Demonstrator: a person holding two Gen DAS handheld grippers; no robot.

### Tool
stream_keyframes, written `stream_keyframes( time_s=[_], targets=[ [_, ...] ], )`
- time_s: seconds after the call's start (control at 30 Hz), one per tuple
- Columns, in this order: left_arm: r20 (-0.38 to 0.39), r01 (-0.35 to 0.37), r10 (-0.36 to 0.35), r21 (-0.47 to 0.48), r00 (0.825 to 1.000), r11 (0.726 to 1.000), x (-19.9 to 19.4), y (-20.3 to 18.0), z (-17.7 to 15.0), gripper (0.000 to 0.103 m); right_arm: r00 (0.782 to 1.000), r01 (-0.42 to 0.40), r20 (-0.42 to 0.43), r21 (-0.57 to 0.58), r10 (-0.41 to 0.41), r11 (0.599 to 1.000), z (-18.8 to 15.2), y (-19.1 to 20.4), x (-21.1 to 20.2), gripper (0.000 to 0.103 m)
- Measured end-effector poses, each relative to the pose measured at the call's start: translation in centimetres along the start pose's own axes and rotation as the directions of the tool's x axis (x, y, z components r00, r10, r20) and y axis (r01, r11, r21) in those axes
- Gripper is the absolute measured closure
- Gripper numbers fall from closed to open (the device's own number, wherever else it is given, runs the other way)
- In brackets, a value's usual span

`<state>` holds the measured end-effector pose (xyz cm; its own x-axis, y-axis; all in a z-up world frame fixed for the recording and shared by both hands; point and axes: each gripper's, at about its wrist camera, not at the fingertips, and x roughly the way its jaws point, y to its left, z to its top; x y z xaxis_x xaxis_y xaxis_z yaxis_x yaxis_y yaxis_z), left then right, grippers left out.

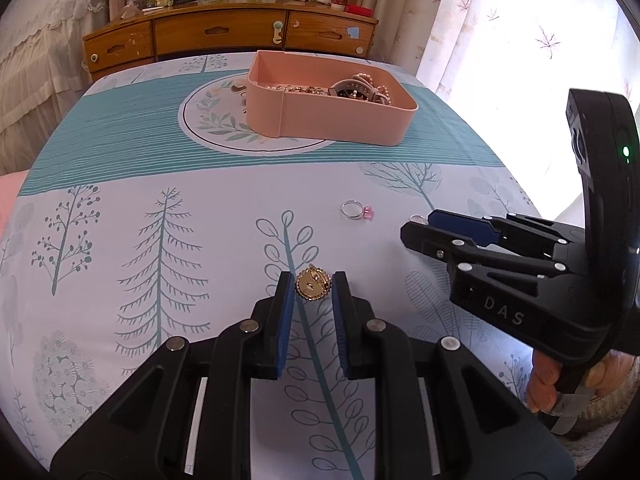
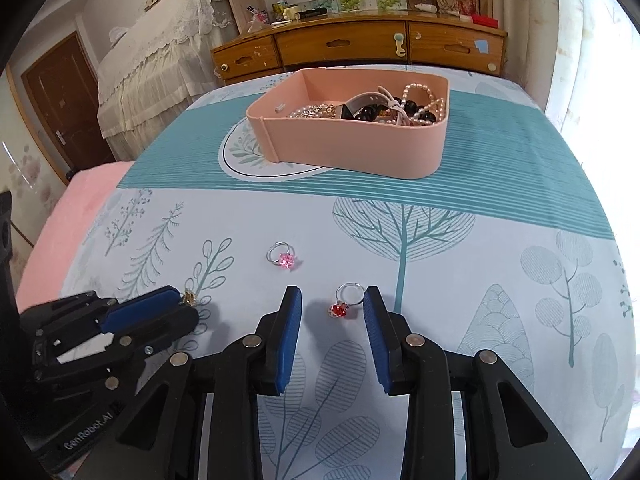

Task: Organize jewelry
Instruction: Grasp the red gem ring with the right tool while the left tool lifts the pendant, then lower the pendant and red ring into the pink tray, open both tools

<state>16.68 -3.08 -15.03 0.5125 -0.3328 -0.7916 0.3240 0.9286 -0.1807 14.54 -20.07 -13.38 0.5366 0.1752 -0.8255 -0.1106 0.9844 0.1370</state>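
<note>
A round gold brooch (image 1: 313, 287) lies on the bed between the fingertips of my left gripper (image 1: 313, 286); the blue pads stand at its two sides, close or just touching. In the right wrist view the left gripper (image 2: 182, 306) shows at lower left with the brooch (image 2: 189, 298) at its tip. My right gripper (image 2: 332, 304) is open around a ring with a red stone (image 2: 342, 307), the ring near its right finger. A ring with a pink stone (image 2: 281, 257) lies free farther out; it also shows in the left wrist view (image 1: 357, 210). The right gripper (image 1: 418, 226) reaches in from the right there.
A pink box (image 1: 332, 118) with watches, pearls and chains sits on the teal band of the bedspread (image 1: 120, 140), also in the right wrist view (image 2: 360, 148). A wooden dresser (image 1: 224, 36) stands behind the bed. A curtain (image 1: 500, 40) hangs at right.
</note>
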Motion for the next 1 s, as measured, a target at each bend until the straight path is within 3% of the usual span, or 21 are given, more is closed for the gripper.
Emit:
stream_keyframes(
  time_s=[0.23,0.5,0.8,0.9,1.0],
  targets=[
    [0.001,0.008,-0.008,-0.009,1.000,1.000,-0.1,0.1,0.1,0.087,0.997,0.072,0.012,-0.040,-0.071,0.997,-0.6,0.3,-0.1,0.095],
    [0.017,0.012,-0.012,0.003,1.000,1.000,-1.3,0.0,2.8,0.087,1.000,0.018,0.019,-0.011,-0.018,1.000,0.0,-0.3,-1.6,0.095],
    [0.136,-0.001,-0.003,0.034,0.991,0.999,-5.7,0.5,14.2,0.087,0.978,-0.059,0.196,-0.032,0.064,0.998,9.0,-1.1,-9.0,0.095],
    [0.137,0.010,-0.013,0.017,0.990,1.000,-5.4,0.9,18.4,0.087,0.968,-0.075,0.238,-0.037,0.082,0.996,13.3,-1.4,-10.4,0.095],
    [0.093,0.028,-0.026,-0.020,0.995,0.999,-3.2,1.3,22.3,0.087,0.968,-0.110,0.227,-0.002,0.108,0.994,17.4,-1.9,-9.8,0.095]
  ],
)
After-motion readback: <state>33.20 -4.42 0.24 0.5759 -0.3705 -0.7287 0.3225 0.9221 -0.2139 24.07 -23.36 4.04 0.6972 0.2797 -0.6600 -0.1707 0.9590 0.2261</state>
